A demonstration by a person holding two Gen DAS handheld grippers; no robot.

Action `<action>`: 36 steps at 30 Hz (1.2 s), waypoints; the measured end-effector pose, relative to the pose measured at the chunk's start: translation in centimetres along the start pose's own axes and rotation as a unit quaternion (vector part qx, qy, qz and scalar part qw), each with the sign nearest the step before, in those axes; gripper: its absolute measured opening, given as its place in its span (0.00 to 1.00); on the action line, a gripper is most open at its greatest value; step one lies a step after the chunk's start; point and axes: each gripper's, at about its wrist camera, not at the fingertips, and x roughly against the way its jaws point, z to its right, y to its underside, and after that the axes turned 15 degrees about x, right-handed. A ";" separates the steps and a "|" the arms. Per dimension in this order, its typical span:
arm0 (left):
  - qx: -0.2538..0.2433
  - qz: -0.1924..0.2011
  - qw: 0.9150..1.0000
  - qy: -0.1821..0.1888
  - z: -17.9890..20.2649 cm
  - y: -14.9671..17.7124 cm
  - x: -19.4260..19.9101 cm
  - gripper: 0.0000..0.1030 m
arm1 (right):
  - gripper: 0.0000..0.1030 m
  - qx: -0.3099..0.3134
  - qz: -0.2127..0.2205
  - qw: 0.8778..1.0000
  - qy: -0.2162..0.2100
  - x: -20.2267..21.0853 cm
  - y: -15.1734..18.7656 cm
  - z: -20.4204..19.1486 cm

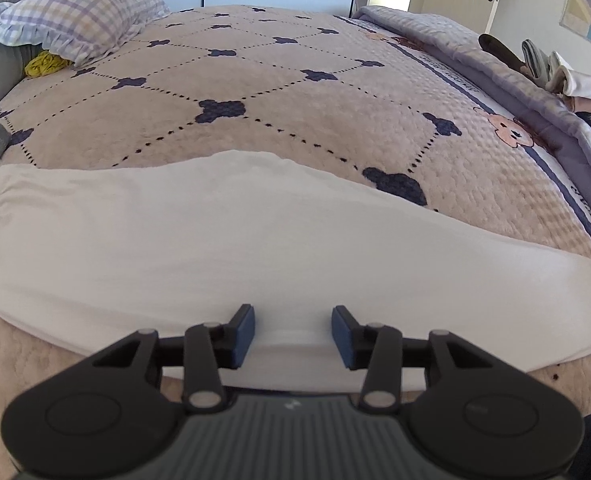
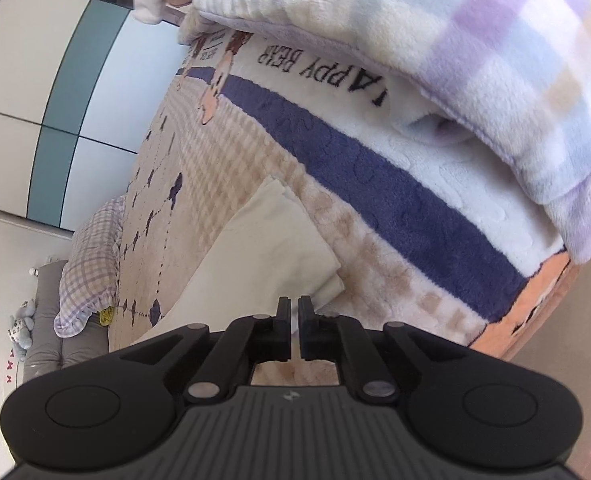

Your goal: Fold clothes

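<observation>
A white garment (image 1: 255, 248) is lying folded across a beige bedspread (image 1: 295, 92) patterned with dark clover shapes, directly ahead of and beneath the left gripper (image 1: 293, 334). The left gripper is hanging over the garment's near edge with its jaws spread apart; a raised fold of that edge is sitting in the gap between the two blue pads (image 1: 245, 332), and neither pad is seen pressing on it. Far ahead and to the left of this gripper, a checked pillow (image 1: 79, 16) is resting at the head of the bed, with a yellow bundle (image 1: 45, 65) tucked just beneath it. Ahead and to the right, a lilac blanket (image 1: 475, 56) is running along the far side of the bedspread. In the right wrist view, which is rolled sideways, the right gripper (image 2: 294, 328) is showing its jaws pressed almost together, with only a thin slit between them and nothing visibly caught there. The same white garment (image 2: 263, 248) is lying just beyond its fingertips, its folded corner slightly left of centre. A dark blue band (image 2: 375, 184) of the bedspread is running diagonally ahead and to the right, and the plaid blanket (image 2: 495, 60) is draping over it further on. The pillow (image 2: 89, 264) is appearing low at the left of this gripper
</observation>
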 end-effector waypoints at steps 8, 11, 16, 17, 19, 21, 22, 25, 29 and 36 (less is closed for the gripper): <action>0.003 0.000 1.000 0.003 -0.2 0.0 -0.2 0.44 | 0.08 -0.044 0.012 0.999 0.012 0.2 -0.5 0.6; 0.003 -0.001 1.000 0.004 -0.2 0.0 -0.2 0.45 | 0.14 -0.054 0.012 0.998 0.012 0.4 -0.5 0.8; 0.003 -0.002 1.000 0.005 -0.2 0.0 -0.3 0.47 | 0.19 -0.072 0.017 0.997 0.007 0.6 -0.5 1.2; 0.002 -0.002 1.000 0.005 -0.2 0.0 -0.3 0.47 | 0.19 -0.070 0.019 0.997 0.008 0.5 -0.5 1.0; 0.002 -0.001 1.000 0.004 -0.1 0.0 -0.3 0.47 | 0.19 -0.064 0.023 0.998 0.012 0.4 -0.5 0.7; 0.002 -0.001 1.000 0.005 -0.2 0.0 -0.3 0.47 | 0.17 -0.049 0.026 0.998 0.018 0.4 -0.5 0.3; 0.002 -0.001 1.000 0.005 -0.2 0.0 -0.3 0.47 | 0.11 -0.046 0.029 0.998 0.021 0.5 -0.4 0.3; 0.004 -0.002 1.000 0.008 -0.4 -0.1 -0.2 0.47 | 0.02 -0.038 0.042 0.998 0.026 1.0 -0.4 0.1; 0.015 0.001 1.000 0.010 -0.9 -0.7 0.4 0.45 | 0.02 -0.032 0.065 0.997 0.016 2.0 -0.8 -0.4; 0.021 0.012 1.000 0.010 -1.9 -1.0 1.6 0.43 | 0.01 -0.063 0.061 0.996 -0.013 2.8 -0.3 0.5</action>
